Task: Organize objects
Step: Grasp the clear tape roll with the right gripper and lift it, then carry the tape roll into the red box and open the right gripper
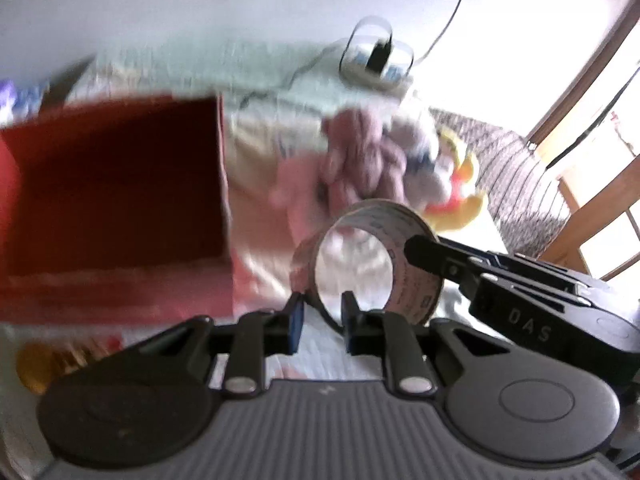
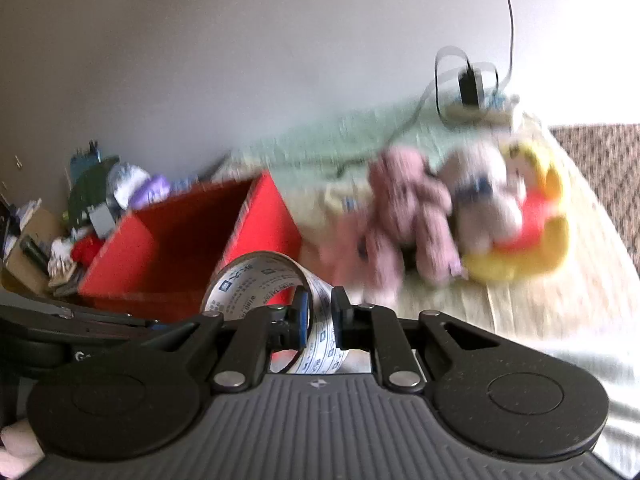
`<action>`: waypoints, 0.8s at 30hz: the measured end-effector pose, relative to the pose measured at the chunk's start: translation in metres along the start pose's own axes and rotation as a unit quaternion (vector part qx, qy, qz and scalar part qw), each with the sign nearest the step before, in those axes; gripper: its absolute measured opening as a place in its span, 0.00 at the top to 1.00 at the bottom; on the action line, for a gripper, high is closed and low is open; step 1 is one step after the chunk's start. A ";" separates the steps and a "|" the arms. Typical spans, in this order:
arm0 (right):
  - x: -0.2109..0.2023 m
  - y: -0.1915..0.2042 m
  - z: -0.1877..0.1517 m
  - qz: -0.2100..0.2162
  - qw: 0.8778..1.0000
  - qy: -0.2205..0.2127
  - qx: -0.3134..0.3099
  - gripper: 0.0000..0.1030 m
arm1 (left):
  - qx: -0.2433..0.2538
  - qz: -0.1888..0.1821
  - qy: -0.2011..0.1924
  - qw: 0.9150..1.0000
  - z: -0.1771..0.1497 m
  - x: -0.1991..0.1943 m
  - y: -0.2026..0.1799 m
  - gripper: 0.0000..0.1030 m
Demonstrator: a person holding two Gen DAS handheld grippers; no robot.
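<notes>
Both views blurred. Tape roll (image 1: 370, 258) gripped by both tools: left gripper (image 1: 322, 322) pinching near rim, right gripper (image 2: 320, 318) clamped across band (image 2: 262, 280). Held above bedding, beside open red box (image 1: 114, 196). Plush toys (image 2: 452, 208) heaped just behind.

Red box (image 2: 192, 248) mouth open; plush toys (image 2: 452, 216) crowd its right

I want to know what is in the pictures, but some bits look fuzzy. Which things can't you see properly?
- Soft toys: smeared by blur in both views, so their faces and number are unclear.
- Writing on the tape roll: too small and blurred to read in both views.
- Red box: cut off by the left edge of the left view; its floor is too dark to see.
- Pile behind the box: small and jumbled in the right view.
</notes>
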State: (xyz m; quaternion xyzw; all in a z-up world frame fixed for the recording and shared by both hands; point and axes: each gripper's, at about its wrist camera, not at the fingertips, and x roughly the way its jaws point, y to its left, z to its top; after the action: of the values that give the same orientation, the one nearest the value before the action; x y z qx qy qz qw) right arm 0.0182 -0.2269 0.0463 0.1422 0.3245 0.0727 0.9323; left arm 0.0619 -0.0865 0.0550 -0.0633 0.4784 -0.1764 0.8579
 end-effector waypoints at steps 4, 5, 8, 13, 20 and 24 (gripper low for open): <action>0.007 0.023 0.025 0.007 0.999 -0.037 -0.014 0.87 | 0.014 -0.005 -0.044 0.999 0.027 -0.024 0.017 0.85; 0.010 0.029 0.031 0.008 0.999 -0.042 -0.020 0.87 | 0.016 -0.002 -0.050 0.999 0.034 -0.029 0.024 0.85; 0.032 0.049 0.049 0.020 0.998 -0.046 -0.034 0.88 | 0.019 0.009 -0.069 0.997 0.052 -0.037 0.047 0.85; 0.088 0.083 0.062 0.027 0.999 0.001 -0.047 0.88 | -0.010 0.012 -0.053 0.998 0.068 -0.034 0.108 0.85; 0.168 0.122 0.061 -0.017 0.988 0.103 -0.109 0.89 | -0.014 0.030 0.012 0.999 0.076 0.023 0.169 0.83; 0.203 0.132 0.060 -0.045 0.977 0.156 -0.139 0.88 | -0.006 0.037 0.038 0.999 0.072 0.043 0.185 0.70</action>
State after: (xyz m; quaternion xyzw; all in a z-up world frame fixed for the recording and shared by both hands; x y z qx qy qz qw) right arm 0.2083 -0.0683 0.0136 -0.0165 0.4583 0.0968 0.8834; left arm 0.1883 0.0654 0.0083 -0.0440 0.5133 -0.1442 0.8448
